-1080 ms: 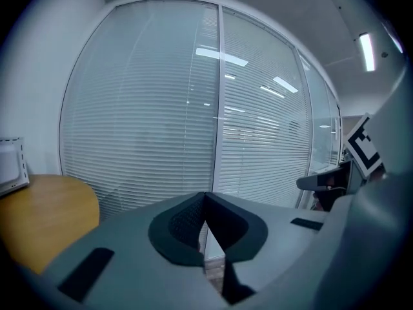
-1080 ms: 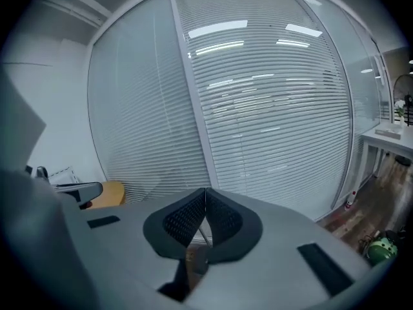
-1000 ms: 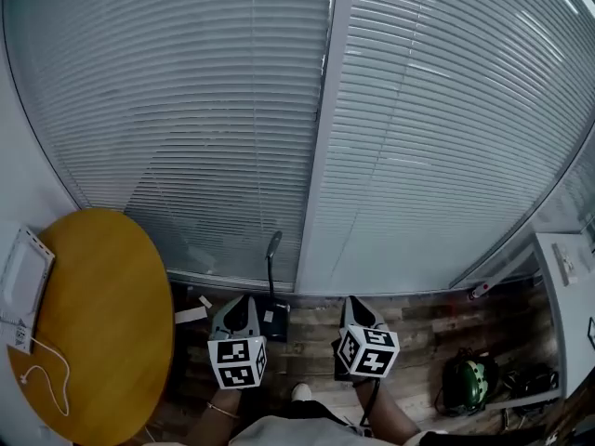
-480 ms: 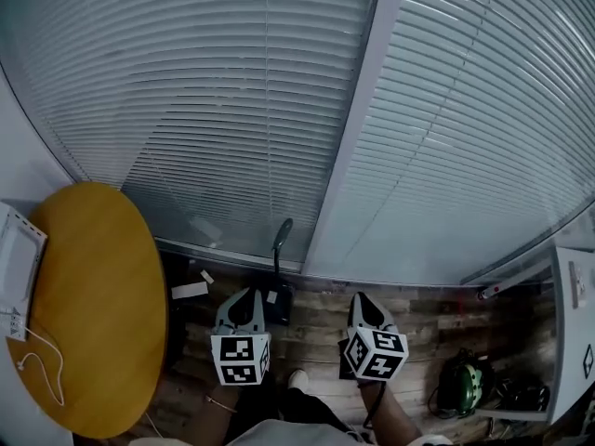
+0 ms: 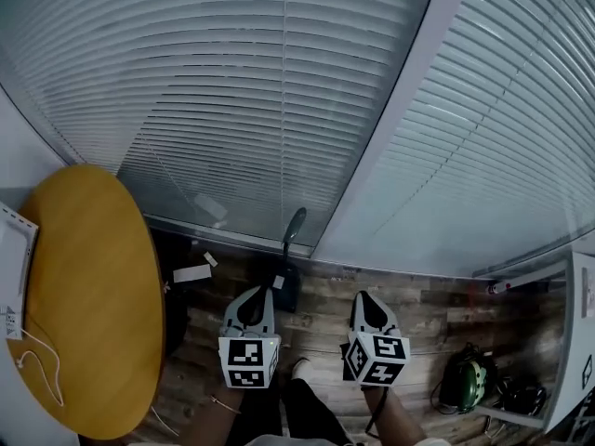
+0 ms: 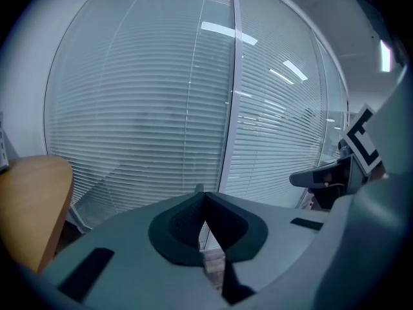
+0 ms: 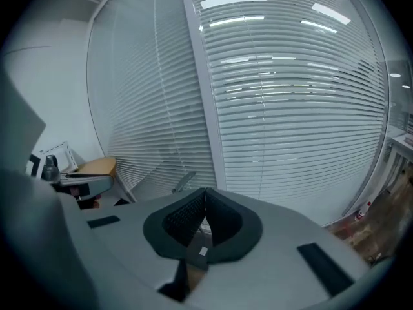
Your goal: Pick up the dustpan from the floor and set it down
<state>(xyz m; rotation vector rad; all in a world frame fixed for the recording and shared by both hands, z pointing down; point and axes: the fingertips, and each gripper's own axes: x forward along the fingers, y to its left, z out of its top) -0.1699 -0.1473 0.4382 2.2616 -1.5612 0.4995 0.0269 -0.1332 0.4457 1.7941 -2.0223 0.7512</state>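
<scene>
Currently: the dark long-handled dustpan (image 5: 284, 288) stands on the wood-plank floor (image 5: 437, 309) at the foot of the white slatted window blinds (image 5: 279, 110). Its pan is down and its thin handle upright, ending in a grey oval grip; a small white label sits on the pan.

The left hand-held gripper (image 5: 257, 294) hangs just short of the pan, jaws together with nothing between them. The right hand-held gripper (image 5: 365, 297) is to the pan's right, apart from it, jaws likewise closed and empty.

White paper scraps (image 5: 192, 273) lie on the floor left of the dustpan. The round yellow wooden counter (image 5: 88, 286) stands further left, carrying a flat white device (image 5: 14, 258) and a white cable (image 5: 42, 365). A green rounded object (image 5: 465, 379) sits on the floor at far right.
</scene>
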